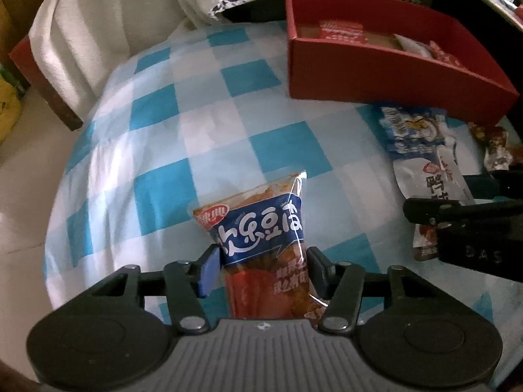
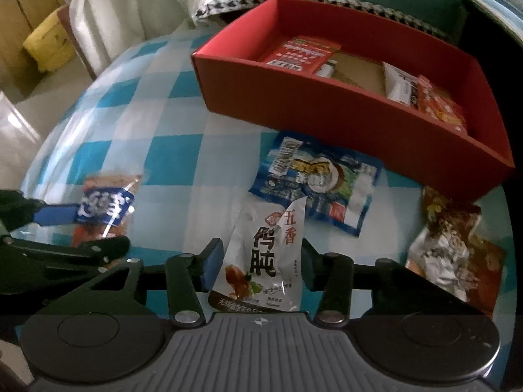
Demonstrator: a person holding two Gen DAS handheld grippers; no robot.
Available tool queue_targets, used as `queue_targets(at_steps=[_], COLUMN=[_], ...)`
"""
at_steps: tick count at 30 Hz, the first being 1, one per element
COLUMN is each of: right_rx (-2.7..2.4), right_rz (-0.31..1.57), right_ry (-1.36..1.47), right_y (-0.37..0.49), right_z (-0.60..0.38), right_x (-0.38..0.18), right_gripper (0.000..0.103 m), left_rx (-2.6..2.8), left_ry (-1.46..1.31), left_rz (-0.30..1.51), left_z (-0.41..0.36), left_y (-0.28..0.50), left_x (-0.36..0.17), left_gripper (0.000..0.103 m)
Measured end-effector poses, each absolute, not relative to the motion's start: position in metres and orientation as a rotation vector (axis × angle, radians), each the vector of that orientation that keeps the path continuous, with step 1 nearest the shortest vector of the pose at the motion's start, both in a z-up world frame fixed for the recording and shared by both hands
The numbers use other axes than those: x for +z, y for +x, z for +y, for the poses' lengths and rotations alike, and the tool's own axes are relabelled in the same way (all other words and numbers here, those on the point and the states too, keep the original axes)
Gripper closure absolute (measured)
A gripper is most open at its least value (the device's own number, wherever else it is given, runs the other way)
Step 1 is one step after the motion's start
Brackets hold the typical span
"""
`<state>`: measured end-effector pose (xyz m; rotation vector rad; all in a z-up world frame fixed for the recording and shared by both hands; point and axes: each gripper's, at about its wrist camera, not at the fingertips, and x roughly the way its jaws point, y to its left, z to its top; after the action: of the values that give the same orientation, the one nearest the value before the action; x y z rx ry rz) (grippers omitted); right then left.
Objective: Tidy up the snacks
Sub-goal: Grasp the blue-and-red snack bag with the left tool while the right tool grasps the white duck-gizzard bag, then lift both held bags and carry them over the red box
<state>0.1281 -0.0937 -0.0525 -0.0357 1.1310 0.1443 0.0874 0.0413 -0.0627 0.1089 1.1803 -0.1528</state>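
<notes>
My left gripper (image 1: 263, 268) is shut on a clear snack packet with a blue label (image 1: 258, 228), and both pads press its sides just above the blue-and-white checked cloth (image 1: 196, 114). In the right wrist view that packet (image 2: 108, 202) shows at the far left. My right gripper (image 2: 260, 261) is shut on a white pouch with black lettering (image 2: 264, 258), whose top corner curls. The open red box (image 2: 327, 121) stands behind, holding several packets. In the left wrist view the red box (image 1: 376, 75) is at the upper right.
A blue-and-white packet (image 2: 313, 183) lies just in front of the box. A crumpled brown-and-orange packet (image 2: 454, 245) lies to the right. A white cloth (image 1: 98, 32) hangs over a chair at the back left. Cardboard boxes (image 2: 19, 26) stand on the floor beyond the table's round edge.
</notes>
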Motion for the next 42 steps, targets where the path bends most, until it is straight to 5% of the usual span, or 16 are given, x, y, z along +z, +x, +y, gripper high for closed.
queue_targets(at_steps=[16,23,25,27,42], right_rx=[0.070,0.088,0.088,0.086,0.122], right_rz=[1.156,1.152,1.147,1.148,1.035], right_ry=[0.018,-0.033,-0.045,-0.077,0.049], right_y=[0.127,0.129,0.127,0.125,0.117], right_z=[-0.115,-0.106,-0.106,-0.104,-0.121], right_x=[-0.057,-0.064,-0.064,-0.063,-0.020], right_gripper=[0.044,0.031,0.032,0.038,0.042], left_rx=[-0.188,-0.160,-0.161,-0.174,-0.205], left_ry=[0.115,0.115,0.082,0.083,0.172], left_rz=[1.205,1.232,1.234,1.223,1.049], left_z=[0.037,0.043,0.046,0.043,0.023], left_y=[0.091,0.089,0.090,0.089,0.087], left_x=[-0.062,-0.070,-0.071,-0.066,-0.026], left_gripper=[0.052,0.032,0.037,0.054,0.057])
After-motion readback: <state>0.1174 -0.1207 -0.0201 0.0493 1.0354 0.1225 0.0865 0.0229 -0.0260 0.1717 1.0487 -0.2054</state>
